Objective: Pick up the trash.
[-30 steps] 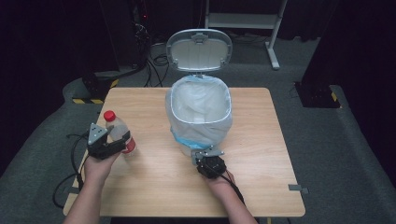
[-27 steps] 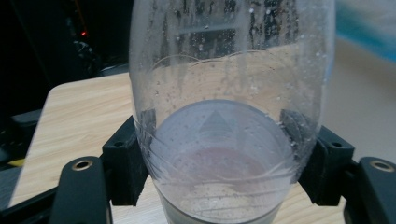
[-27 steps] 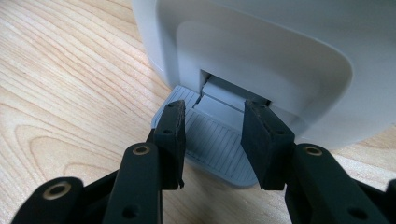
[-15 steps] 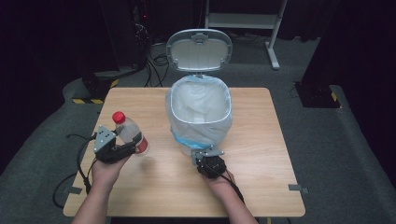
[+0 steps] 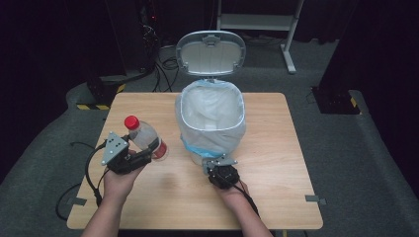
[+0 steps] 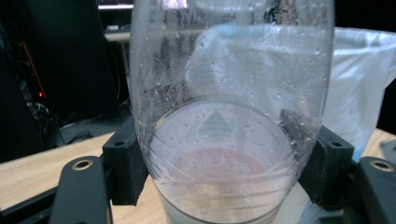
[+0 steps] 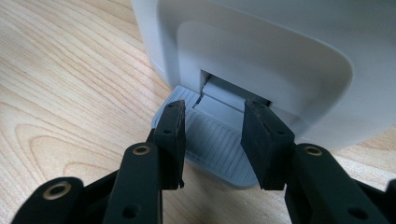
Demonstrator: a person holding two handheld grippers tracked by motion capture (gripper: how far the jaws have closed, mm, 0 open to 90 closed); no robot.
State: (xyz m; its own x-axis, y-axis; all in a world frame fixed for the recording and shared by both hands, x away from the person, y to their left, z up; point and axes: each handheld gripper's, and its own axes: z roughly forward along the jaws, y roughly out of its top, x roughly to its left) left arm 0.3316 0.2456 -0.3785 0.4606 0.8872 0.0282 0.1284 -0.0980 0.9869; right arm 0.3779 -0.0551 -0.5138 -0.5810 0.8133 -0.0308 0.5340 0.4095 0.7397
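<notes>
A clear plastic bottle (image 5: 145,138) with a red cap (image 5: 131,122) hangs tilted above the table's left side, cap toward the far left. My left gripper (image 5: 149,152) is shut on its lower body; up close the wet bottle (image 6: 229,84) sits squeezed between both black pads (image 6: 125,163). A white pedal bin (image 5: 212,133) with a plastic liner stands mid-table, its lid (image 5: 211,53) raised. My right gripper (image 5: 218,164) is at the bin's front foot, open, with its jaws apart over the grey ribbed pedal (image 7: 219,151).
The wooden table (image 5: 276,148) has free surface to the right of the bin and along the front edge. Cables and dark equipment lie on the floor behind the table. A white frame stands at the back right.
My left gripper has lifted the bottle and carried it right, nearer the bin. The right gripper stays at the pedal and the lid stays up.
</notes>
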